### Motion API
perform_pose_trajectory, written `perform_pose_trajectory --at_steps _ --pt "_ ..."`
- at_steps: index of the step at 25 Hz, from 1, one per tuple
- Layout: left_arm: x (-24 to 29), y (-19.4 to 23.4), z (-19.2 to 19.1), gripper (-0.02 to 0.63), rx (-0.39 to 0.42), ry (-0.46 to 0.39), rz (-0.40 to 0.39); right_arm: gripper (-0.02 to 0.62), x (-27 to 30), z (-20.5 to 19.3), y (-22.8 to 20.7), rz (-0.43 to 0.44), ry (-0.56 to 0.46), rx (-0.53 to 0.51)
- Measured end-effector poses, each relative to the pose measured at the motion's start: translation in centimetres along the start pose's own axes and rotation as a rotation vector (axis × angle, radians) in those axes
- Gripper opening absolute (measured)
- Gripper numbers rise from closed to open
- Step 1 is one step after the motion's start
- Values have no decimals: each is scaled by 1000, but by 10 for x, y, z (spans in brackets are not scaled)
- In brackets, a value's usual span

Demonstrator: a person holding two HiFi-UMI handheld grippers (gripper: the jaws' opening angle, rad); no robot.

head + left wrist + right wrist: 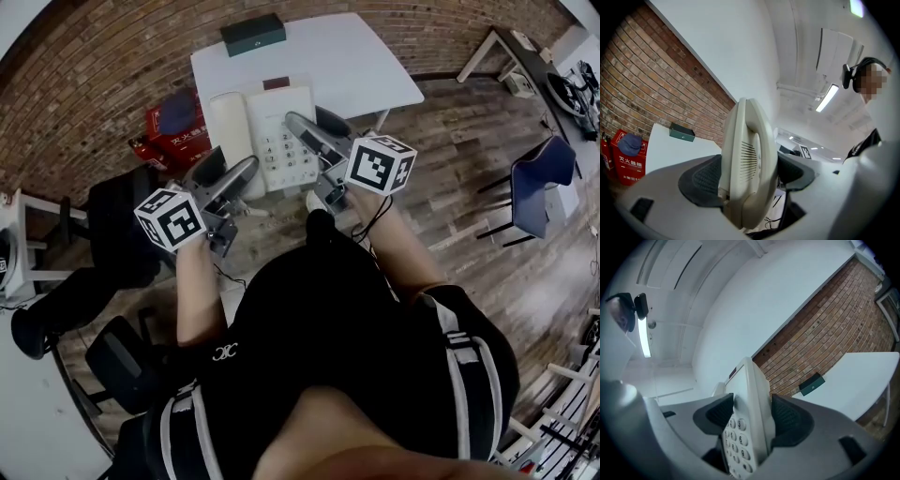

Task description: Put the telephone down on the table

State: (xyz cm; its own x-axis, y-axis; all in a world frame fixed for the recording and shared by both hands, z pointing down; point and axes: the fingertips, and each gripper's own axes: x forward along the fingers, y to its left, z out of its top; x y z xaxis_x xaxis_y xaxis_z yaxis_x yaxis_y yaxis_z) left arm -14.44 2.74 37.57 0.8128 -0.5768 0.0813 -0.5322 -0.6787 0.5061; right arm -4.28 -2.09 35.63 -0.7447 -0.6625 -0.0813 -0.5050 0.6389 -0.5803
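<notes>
The left gripper (239, 164) is clamped on the handset (745, 159) side of the cream telephone (281, 141); the right gripper (307, 120) pinches its keypad (738, 441) edge. The telephone seems held aloft over the white table (375, 66) at 12 o'clock. Lowering and release are left.

Dim head view, fisheye edges; ceiling strip-light (828, 97) glare, prob.

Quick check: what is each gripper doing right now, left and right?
Left gripper: tongs shut on the handset side of the cream plastic desk telephone.
Right gripper: tongs shut on the same telephone's keypad side.
</notes>
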Motion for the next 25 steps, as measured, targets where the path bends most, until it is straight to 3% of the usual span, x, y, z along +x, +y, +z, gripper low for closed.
perform_pose_trajectory --at_steps 13,25 --pt "127 98 50 371 -54 48 39 220 79 63 -137 -31 46 68" --pt "246 197 75 371 -180 106 103 221 153 105 -278 -50 178 159"
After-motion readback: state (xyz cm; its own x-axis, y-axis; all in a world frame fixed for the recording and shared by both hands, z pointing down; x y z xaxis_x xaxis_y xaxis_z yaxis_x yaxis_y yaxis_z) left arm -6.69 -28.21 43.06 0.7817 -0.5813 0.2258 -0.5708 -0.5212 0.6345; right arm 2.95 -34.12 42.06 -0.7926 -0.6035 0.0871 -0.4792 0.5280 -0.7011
